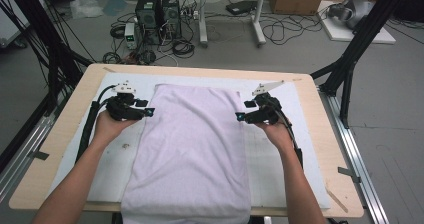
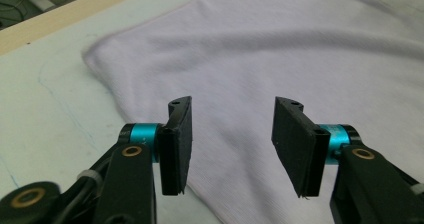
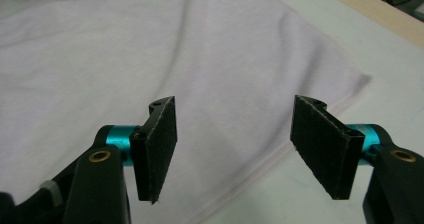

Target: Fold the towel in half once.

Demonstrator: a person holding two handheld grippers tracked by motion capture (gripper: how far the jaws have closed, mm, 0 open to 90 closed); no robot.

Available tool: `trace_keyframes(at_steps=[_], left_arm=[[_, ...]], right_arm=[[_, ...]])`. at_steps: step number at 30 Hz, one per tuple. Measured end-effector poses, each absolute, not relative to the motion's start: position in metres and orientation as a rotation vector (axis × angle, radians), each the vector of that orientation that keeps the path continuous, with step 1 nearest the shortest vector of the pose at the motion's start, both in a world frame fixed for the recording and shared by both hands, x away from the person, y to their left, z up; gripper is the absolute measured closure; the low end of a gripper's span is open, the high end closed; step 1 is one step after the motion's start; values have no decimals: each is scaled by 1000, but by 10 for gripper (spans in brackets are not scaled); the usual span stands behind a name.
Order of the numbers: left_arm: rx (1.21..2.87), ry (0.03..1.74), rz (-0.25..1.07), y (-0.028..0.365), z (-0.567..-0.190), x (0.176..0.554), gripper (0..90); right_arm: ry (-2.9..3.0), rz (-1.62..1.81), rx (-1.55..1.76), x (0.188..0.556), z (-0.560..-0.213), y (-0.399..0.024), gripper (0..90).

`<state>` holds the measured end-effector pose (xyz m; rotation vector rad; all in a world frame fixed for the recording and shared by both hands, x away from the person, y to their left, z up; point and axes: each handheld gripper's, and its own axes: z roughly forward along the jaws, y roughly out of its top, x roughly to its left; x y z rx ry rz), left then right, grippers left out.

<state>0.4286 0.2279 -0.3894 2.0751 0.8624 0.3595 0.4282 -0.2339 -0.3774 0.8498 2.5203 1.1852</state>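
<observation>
The left tool hangs with its jaws apart and nothing between them, just at the left edge of the pale lilac towel, and the right tool hangs the same way, jaws apart and empty, at the towel's right edge. The towel lies flat and lengthwise down the middle of a white mat, its near end reaching the front edge. The mat covers most of the wooden tabletop, with no container on it.
</observation>
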Motion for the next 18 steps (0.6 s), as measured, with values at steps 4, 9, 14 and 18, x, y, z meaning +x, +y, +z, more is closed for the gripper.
trace_keyframes(at_steps=[4,9,14,18], left_arm=[[2074,905,361,228,-404,445,570],[2104,963,339,225,-429,458,595],[2104,1029,414,219,-438,464,628],[2099,1066,442,217,-441,466,731]], right_arm=[[2518,1143,903,449,-389,-235,393],[2525,1083,963,465,-413,-232,414],[2518,1023,1005,475,-431,-230,445],[2511,1018,1043,478,-438,-230,487]])
